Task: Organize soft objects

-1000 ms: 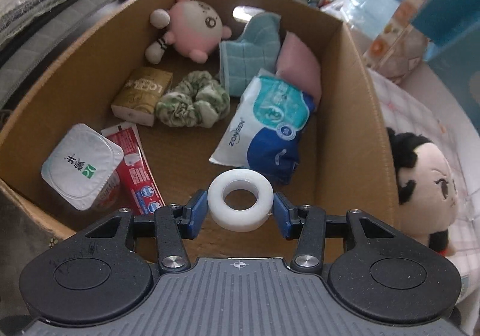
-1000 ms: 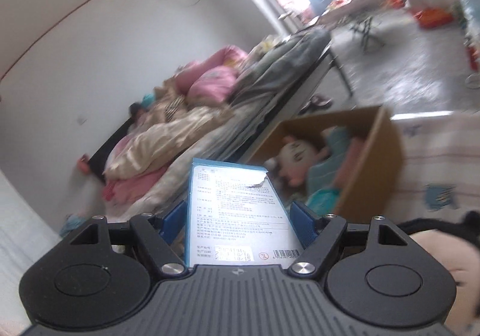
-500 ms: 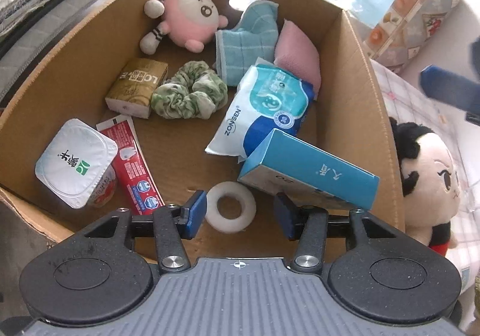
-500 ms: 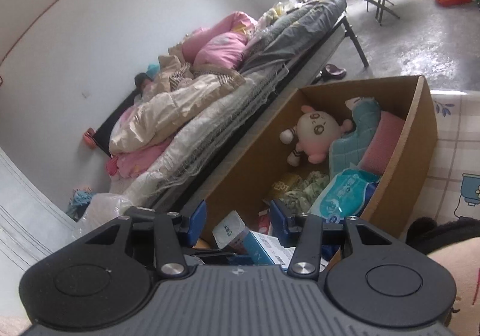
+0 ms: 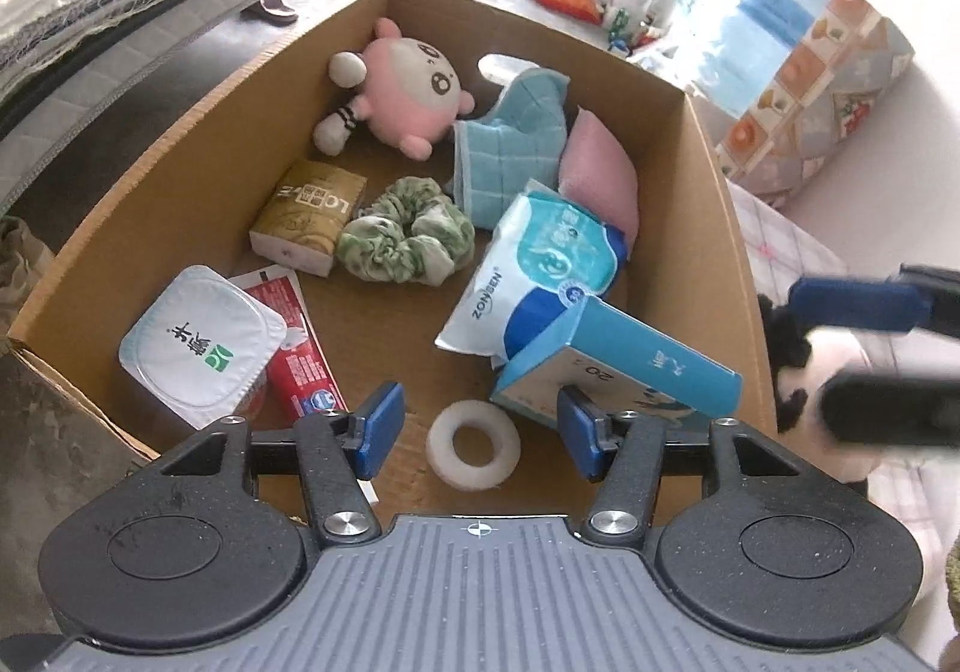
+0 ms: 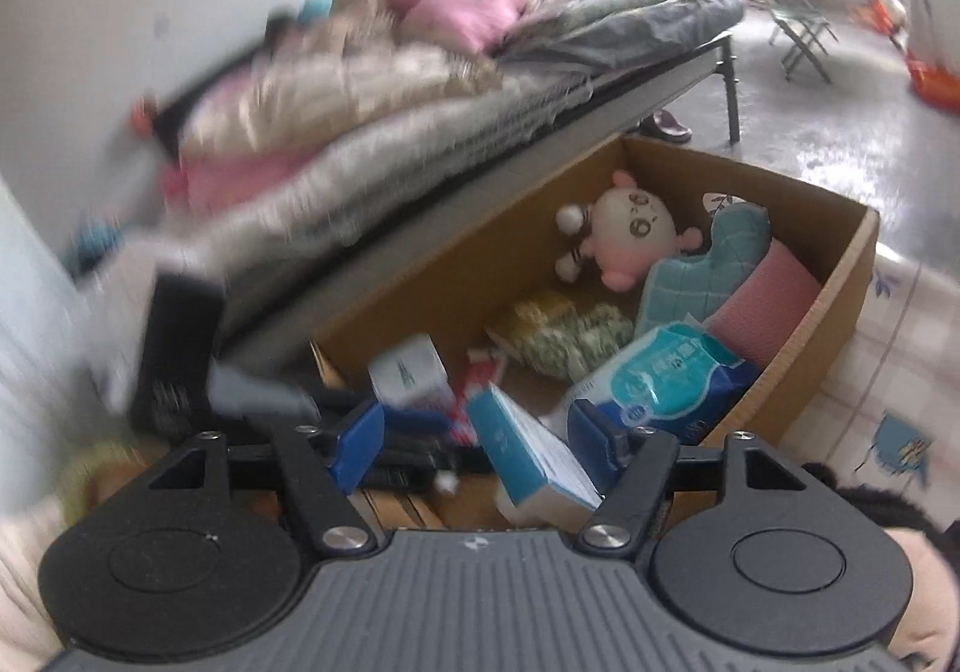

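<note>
A cardboard box (image 5: 726, 228) holds a pink plush (image 5: 408, 78), a teal cloth (image 5: 516, 144), a pink pad (image 5: 600, 174), a green scrunchie (image 5: 402, 237), a wipes pack (image 5: 540, 270), a blue carton (image 5: 618, 366) and a white ring (image 5: 473, 444). My left gripper (image 5: 477, 432) is open above the ring, which lies on the box floor. My right gripper (image 6: 480, 441) is open and empty above the near end of the box (image 6: 840, 288); the blue carton (image 6: 528, 456) lies below it. The right gripper also shows, blurred, at the right edge of the left wrist view (image 5: 870, 348).
A yoghurt cup (image 5: 198, 342), a red tube (image 5: 300, 354) and a gold tissue pack (image 5: 309, 216) lie at the box's left. A black-haired doll (image 5: 798, 360) lies on the checked cloth right of the box. A bed with bedding (image 6: 420, 72) runs along the left.
My left gripper opened and dropped the white ring onto the box floor. My right gripper let go of the blue carton, which now lies in the box, and is pulling away.
</note>
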Action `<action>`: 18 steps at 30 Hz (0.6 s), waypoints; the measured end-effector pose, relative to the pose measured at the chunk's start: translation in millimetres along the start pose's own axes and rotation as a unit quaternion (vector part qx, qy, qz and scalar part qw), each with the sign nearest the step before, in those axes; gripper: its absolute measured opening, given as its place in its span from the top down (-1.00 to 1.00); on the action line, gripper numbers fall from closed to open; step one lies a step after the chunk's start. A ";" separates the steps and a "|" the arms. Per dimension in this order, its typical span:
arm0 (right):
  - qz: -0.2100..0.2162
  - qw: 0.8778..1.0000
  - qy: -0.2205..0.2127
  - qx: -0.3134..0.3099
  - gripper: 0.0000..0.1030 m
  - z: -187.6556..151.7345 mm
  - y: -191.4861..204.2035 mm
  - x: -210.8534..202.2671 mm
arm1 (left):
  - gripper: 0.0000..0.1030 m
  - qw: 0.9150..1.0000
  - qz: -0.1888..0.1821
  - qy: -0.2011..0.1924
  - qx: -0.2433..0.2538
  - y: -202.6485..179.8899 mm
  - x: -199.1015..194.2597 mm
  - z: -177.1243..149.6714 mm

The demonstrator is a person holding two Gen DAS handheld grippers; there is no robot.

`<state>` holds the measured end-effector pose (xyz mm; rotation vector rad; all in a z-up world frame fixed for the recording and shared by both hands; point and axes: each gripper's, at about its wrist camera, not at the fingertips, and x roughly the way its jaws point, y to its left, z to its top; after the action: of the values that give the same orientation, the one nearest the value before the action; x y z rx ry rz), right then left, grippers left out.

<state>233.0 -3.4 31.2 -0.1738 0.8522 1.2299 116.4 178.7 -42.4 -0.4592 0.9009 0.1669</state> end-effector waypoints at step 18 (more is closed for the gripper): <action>-0.067 0.984 0.106 -0.129 0.25 15.6 24.2 67.8 | -0.09 0.996 -0.019 -0.073 -0.053 34.3 -26.3 12.4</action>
<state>224.5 65.1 5.4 -0.5713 0.8476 1.2060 97.8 216.2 -25.9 -0.5556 0.7416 0.2116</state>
